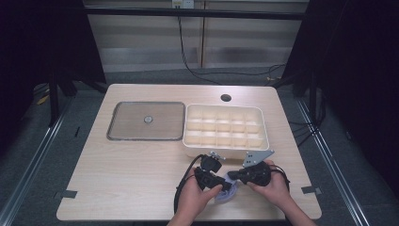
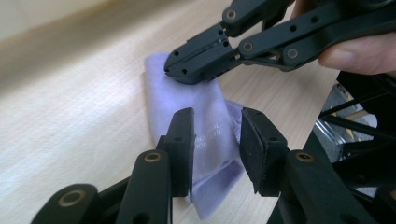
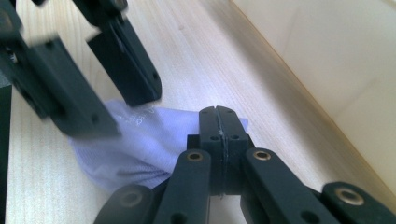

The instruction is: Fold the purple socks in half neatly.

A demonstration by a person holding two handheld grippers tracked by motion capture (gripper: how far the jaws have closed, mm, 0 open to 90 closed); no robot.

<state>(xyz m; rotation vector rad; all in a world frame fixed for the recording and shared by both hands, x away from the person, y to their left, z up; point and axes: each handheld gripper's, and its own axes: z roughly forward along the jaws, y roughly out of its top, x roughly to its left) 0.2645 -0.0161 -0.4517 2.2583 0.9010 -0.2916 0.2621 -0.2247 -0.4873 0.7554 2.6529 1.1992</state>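
The light wood worktop (image 1: 141,160) has a white tray (image 1: 226,126) at the back, and near my edge lies a small purple cloth (image 2: 196,126). My right gripper (image 3: 218,116) is clenched tight on one end of the cloth to keep it from sliding. My left gripper (image 2: 215,140) has its fingers (image 2: 182,144) released, one on each side of the cloth and not pressing, so I can take a new hold.

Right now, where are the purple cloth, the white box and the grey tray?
Cloth (image 2: 210,135), left gripper view, its printed middle.
Box (image 1: 262,123), high view, its right rim.
Tray (image 1: 127,120), high view, bare left half.
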